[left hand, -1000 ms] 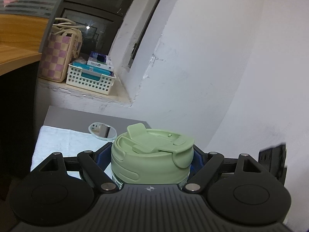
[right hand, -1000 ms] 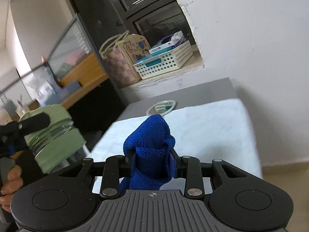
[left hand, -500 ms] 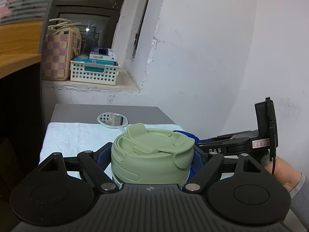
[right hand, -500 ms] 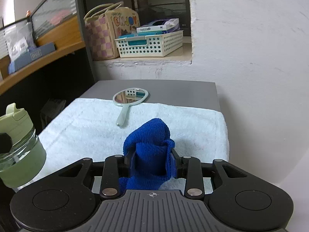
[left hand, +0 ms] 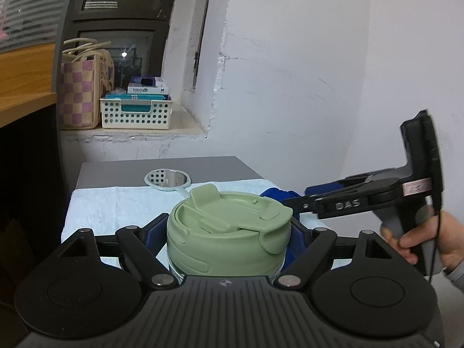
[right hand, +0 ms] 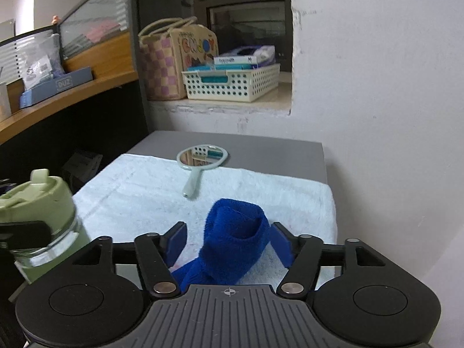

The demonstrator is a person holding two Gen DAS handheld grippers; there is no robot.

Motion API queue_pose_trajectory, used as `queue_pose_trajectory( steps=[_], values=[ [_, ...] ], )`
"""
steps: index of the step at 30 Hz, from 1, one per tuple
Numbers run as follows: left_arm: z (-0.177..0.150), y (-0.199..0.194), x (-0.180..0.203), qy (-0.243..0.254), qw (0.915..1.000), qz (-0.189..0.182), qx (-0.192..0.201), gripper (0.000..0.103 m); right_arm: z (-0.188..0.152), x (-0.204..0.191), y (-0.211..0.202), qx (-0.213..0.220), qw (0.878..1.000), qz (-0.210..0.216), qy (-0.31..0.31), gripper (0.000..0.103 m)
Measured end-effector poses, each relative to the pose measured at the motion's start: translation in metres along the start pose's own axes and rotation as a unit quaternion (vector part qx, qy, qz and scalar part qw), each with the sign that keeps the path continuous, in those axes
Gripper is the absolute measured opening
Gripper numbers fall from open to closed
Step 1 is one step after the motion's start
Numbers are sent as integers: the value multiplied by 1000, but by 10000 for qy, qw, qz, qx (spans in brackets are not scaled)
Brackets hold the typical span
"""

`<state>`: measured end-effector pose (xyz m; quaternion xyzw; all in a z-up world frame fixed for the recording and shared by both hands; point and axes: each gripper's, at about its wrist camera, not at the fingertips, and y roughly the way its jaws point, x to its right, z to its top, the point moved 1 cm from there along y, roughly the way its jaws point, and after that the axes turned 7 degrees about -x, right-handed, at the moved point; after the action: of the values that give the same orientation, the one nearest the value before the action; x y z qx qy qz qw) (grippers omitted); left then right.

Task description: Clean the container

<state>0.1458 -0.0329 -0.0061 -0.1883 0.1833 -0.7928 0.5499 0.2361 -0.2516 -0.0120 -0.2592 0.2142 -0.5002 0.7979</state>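
Container (left hand: 229, 232) is clamped upright in the left gripper (left hand: 229, 240), above the counter (right hand: 261, 145) edge. Right gripper (right hand: 229, 240) is spread, blue cloth (right hand: 232, 240) loose between; container lies to its left.

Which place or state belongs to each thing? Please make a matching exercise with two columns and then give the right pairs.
Things:
1. green-lidded glass container
2. blue terry cloth
3. pale green hand mirror
4. white perforated plastic basket

Places:
A. on the window ledge
B. lying on the white towel
C. gripped by the left gripper
D. between the open right gripper's fingers

Pairs: 1-C, 2-D, 3-B, 4-A
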Motion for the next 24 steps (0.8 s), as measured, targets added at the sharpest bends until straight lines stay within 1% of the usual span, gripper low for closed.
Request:
queue_pose_trajectory(
  steps=[5, 11, 12, 13, 16, 19, 21, 23, 24],
  values=[
    [-1, -3, 6, 159, 9999, -11, 57, 87, -5, -3, -22, 99, 9999, 43, 20, 74],
    [-4, -6, 13, 316, 9994, 79, 123, 87, -15, -6, -42, 223, 9994, 179, 209, 74],
    [-5, -6, 13, 336, 9993, 73, 138, 88, -16, -8, -44, 236, 9993, 199, 218, 74],
    [-5, -7, 13, 356, 9992, 68, 152, 93, -17, -9, -47, 249, 9992, 219, 228, 74],
    [-7, -9, 13, 416, 9989, 53, 195, 101, -20, -14, -53, 278, 9989, 296, 225, 75],
    [-9, -14, 14, 461, 9987, -29, 220, 103, -21, -18, -59, 318, 9983, 437, 239, 76],
    [-14, -20, 15, 459, 9986, -92, 231, 103, -22, -22, -63, 359, 9972, 604, 241, 84],
    [-20, -26, 15, 458, 9986, -120, 248, 103, -23, -27, -66, 394, 9958, 791, 219, 85],
    [-24, -29, 16, 472, 9985, -118, 249, 103, -23, -30, -67, 399, 9951, 885, 183, 88]
  ],
)
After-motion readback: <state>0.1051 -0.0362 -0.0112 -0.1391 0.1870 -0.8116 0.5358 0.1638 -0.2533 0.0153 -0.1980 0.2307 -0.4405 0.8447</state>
